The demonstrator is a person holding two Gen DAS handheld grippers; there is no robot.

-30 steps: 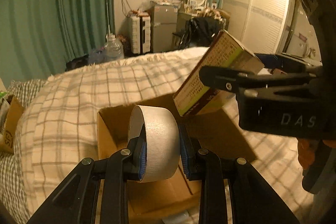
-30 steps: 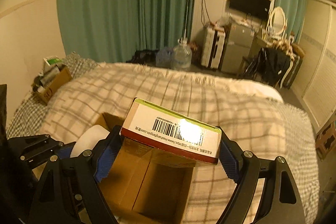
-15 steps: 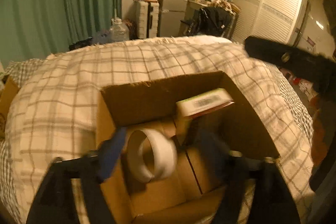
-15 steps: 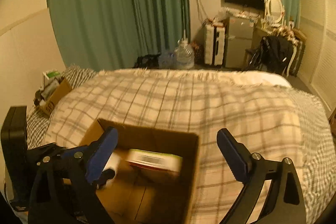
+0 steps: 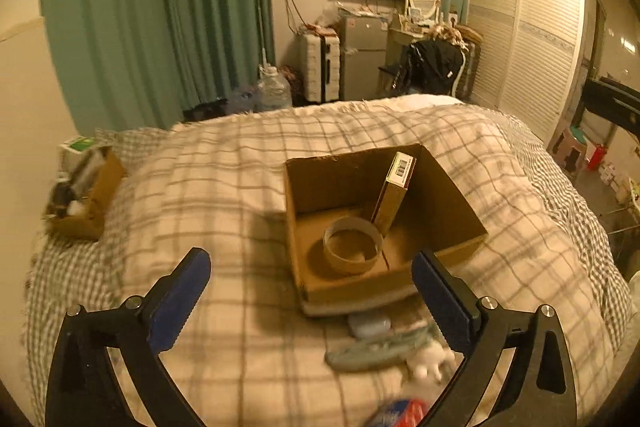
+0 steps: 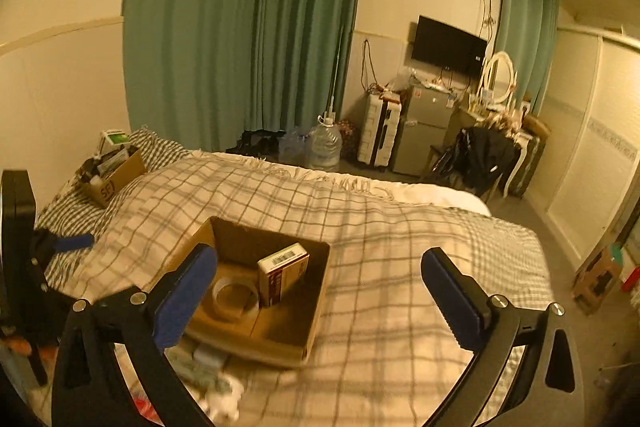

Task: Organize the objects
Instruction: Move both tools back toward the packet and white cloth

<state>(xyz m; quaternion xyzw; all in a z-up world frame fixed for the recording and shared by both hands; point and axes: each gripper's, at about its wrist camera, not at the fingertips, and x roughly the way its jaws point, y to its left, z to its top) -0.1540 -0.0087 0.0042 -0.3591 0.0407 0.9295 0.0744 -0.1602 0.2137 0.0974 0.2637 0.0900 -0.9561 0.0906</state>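
An open cardboard box (image 5: 456, 203) (image 6: 316, 303) sits on the checked bedspread. In it a roll of tape (image 5: 352, 245) (image 6: 235, 298) lies flat and a small carton with a barcode (image 5: 394, 191) (image 6: 282, 279) stands on end beside it. My left gripper (image 5: 312, 291) is open and empty, pulled back above the bed in front of the box. My right gripper (image 6: 320, 287) is open and empty, raised above and behind the box. The left gripper's body shows at the left edge of the right wrist view (image 6: 18, 227).
A grey-green sock (image 5: 376, 351), a small pale case (image 5: 368, 325), a white fluffy item (image 5: 428, 363) and a red-blue packet (image 5: 400, 413) lie on the bed in front of the box. Another cardboard box with items (image 5: 86, 195) (image 6: 114, 175) sits at the bed's left.
Both grippers opened and let go: the tape roll and the carton dropped into the box. Both grippers then drew back and up, away from the box.
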